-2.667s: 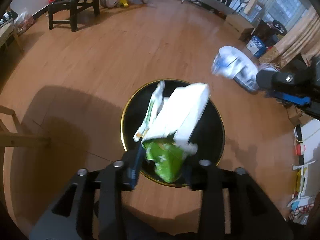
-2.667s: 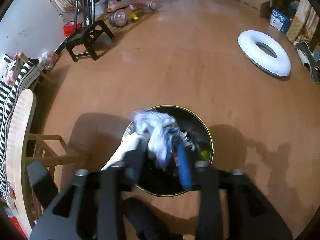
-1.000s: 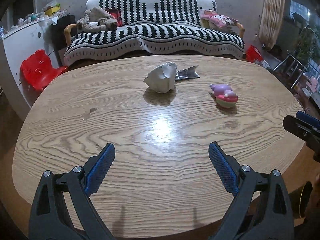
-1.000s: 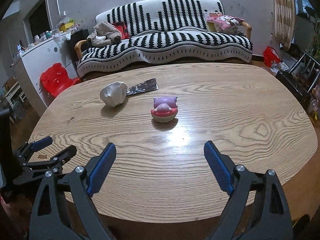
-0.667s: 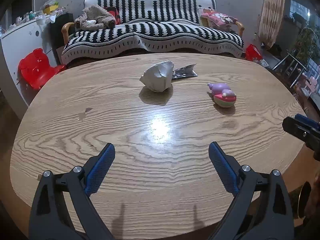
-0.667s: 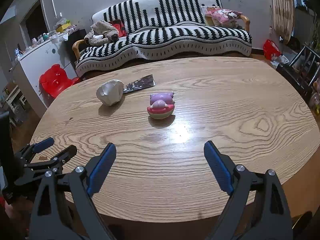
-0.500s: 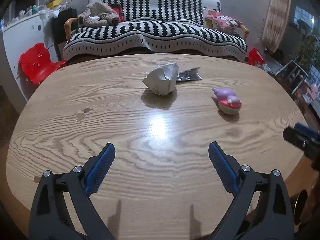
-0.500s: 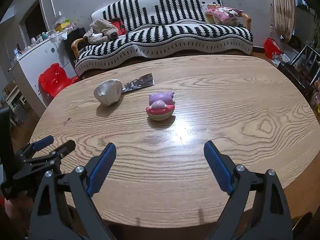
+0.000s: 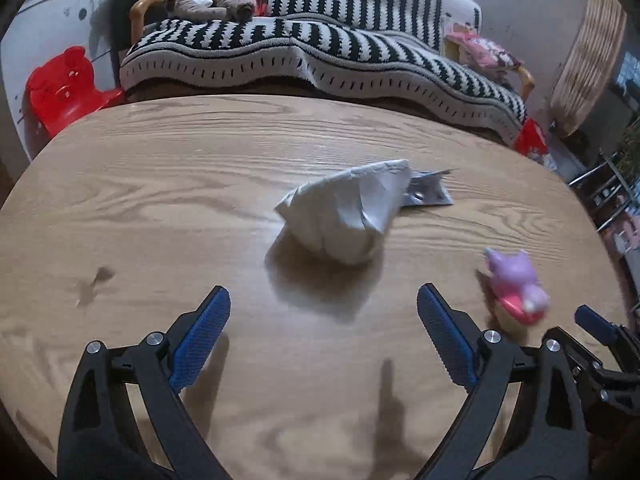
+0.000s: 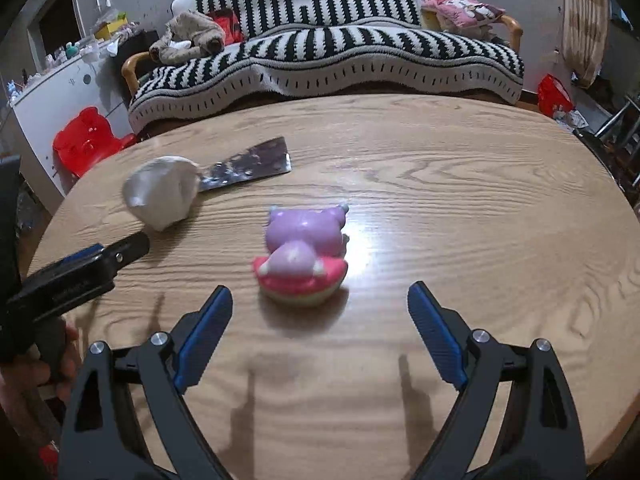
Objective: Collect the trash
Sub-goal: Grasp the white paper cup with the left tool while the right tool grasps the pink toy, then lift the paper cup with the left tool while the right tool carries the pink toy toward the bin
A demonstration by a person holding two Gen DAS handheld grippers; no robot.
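A crumpled white paper wad (image 9: 344, 216) lies on the wooden table (image 9: 160, 184), with a silver foil wrapper (image 9: 426, 192) just behind it. My left gripper (image 9: 322, 308) is open and empty, a short way in front of the wad. A purple and pink toy (image 10: 302, 258) sits just ahead of my right gripper (image 10: 318, 304), which is open and empty. The wad (image 10: 164, 192) and the wrapper (image 10: 248, 164) also show at the left of the right wrist view, and the toy (image 9: 516, 286) at the right of the left wrist view.
A striped sofa (image 10: 332, 56) stands behind the table. A red child's chair (image 9: 64, 88) and a white cabinet (image 10: 60, 92) stand at the far left. The left gripper's finger (image 10: 84, 266) reaches in from the left of the right wrist view.
Both grippers dropped their trash in the black bin, then turned to the table. In the last second both have moved forward over it, the left toward the wad, the right toward the toy.
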